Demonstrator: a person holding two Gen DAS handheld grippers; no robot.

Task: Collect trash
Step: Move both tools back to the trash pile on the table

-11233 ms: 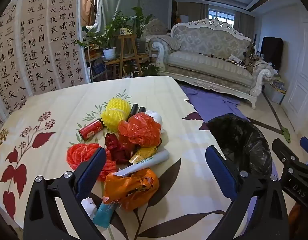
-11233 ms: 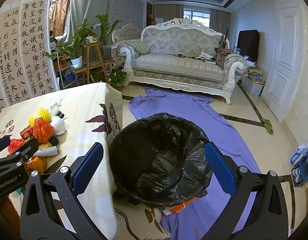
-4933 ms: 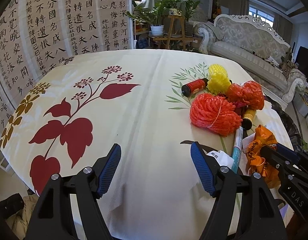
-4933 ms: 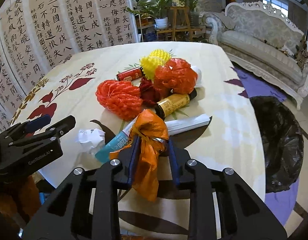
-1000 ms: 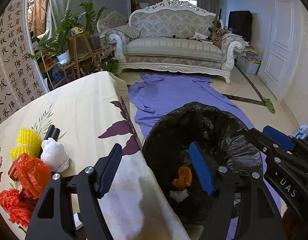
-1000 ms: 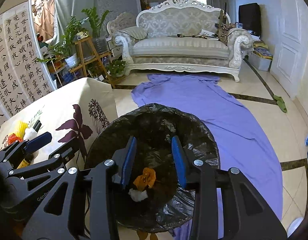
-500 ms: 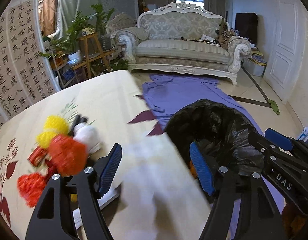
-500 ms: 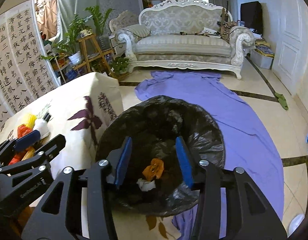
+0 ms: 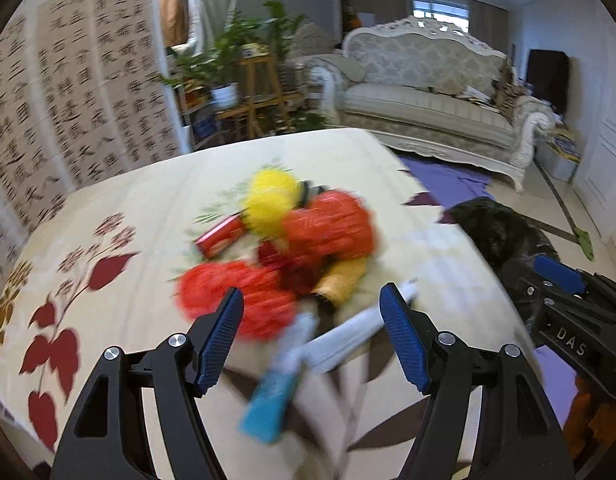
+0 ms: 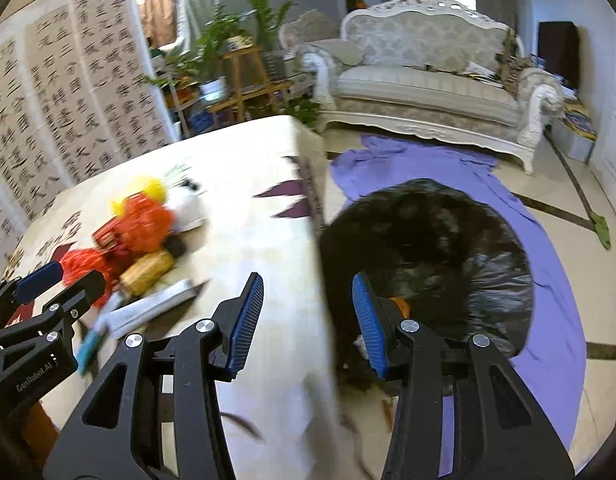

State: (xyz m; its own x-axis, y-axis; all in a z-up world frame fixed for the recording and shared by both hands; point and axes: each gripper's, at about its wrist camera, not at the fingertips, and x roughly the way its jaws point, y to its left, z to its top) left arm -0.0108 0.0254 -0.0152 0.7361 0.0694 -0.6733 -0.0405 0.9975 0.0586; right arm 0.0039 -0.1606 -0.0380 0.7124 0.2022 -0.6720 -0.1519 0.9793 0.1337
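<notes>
Two grippers are empty: the left gripper (image 9: 312, 330) stands wide above the trash pile (image 9: 291, 256) on the worktop (image 9: 139, 184); the right gripper (image 10: 308, 316) is partly parted over the worktop edge beside the black-lined bin (image 10: 428, 248). Step in hand, by judgement: selecting another item. Next, descend and close on the blue-capped tube (image 9: 275, 392) nearest the pile.

Matt printed cloth over the table (image 9: 119, 200); crinkled, glossy black plastic for the bin liner (image 10: 488, 280). Ribbed blue pads and matt black plastic arms with bright metal screws on the left gripper (image 9: 312, 316) and right gripper (image 10: 308, 304). Netted, rough-looking red mesh (image 9: 227, 292) and yellow mesh (image 9: 269, 200), blurred.
</notes>
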